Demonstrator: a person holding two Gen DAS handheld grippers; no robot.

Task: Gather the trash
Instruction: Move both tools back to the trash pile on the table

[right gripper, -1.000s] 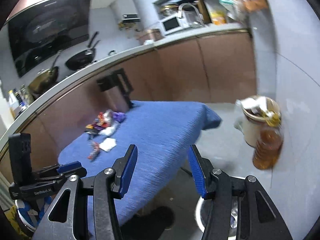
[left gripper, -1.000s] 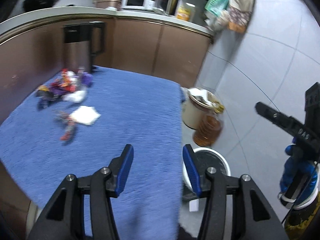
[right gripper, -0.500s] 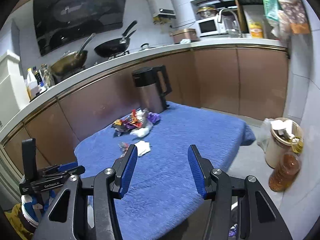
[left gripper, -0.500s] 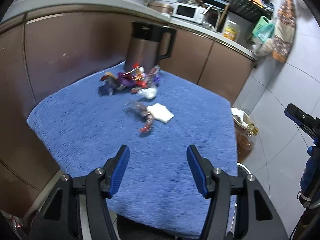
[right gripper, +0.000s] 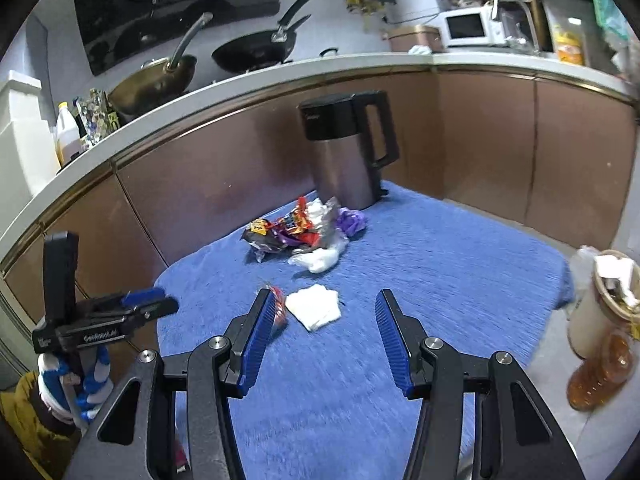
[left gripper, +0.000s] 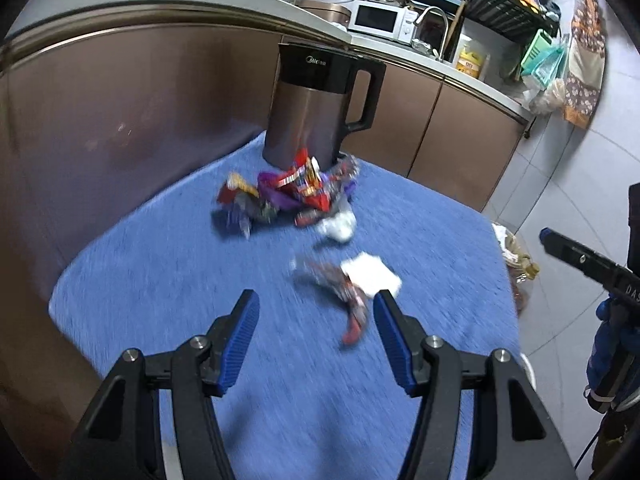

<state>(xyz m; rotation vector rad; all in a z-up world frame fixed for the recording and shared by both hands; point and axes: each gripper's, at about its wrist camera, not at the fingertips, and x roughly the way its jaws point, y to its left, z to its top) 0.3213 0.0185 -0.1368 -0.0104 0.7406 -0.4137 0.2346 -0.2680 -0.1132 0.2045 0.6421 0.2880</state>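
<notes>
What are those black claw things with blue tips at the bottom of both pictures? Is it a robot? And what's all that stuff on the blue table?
It's no robot. A person holds a grabber tool in each hand, and each tool carries a small camera looking out along its two fingers. One picture comes from the left gripper, the other from the right gripper. Each camera also catches the other tool at the picture's edge.

Both look at a blue cloth covering a table. On it lie a pile of colourful snack wrappers, a crumpled white tissue, a folded white napkin beside a red wrapper, and an upright kettle behind them.

Both grabbers are open and hold nothing. The left one's jaws have just been opening.
</notes>
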